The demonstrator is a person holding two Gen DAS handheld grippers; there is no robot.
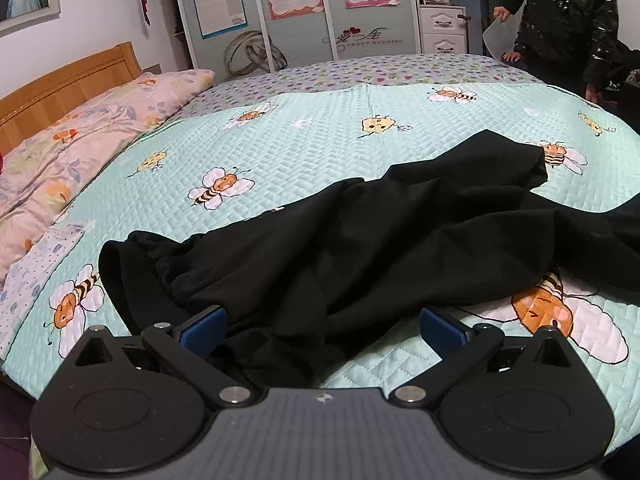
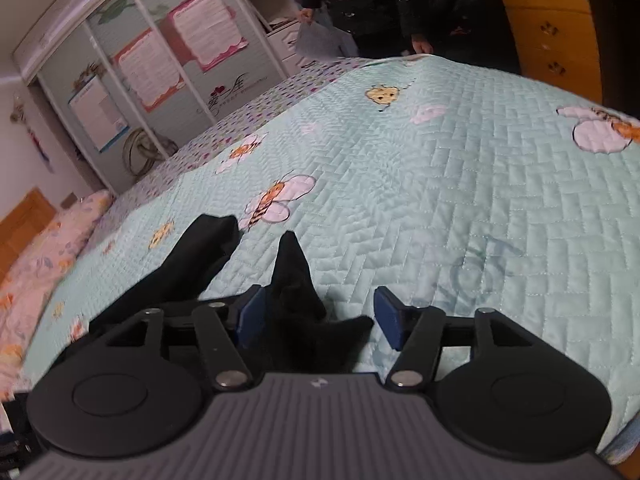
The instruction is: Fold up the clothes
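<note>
Left wrist view: the left gripper (image 1: pixel 323 326) had its blue-padded jaws spread wide apart, hovering low over the near edge of a crumpled black fabric garment (image 1: pixel 360 240). The garment lay spread across a mint-green quilted bedspread with cartoon bees (image 1: pixel 300 140), elastic waistband end toward the near left, one leg reaching toward the far right. Some black fabric sat between the jaws, not clamped. A pink floral pillow (image 1: pixel 80 140) lay at the left by an orange wooden headboard (image 1: pixel 60 84). A person in a dark shiny jacket (image 1: pixel 560 20) stood at the far side.

Right wrist view: the right gripper (image 2: pixel 316 320) also had its jaws apart, a peak of the black garment (image 2: pixel 294 272) rising between them, against the left pad; grip not closed. Another leg end lay just left. Wooden drawer cabinet (image 2: pixel 548 28) at the far right.
</note>
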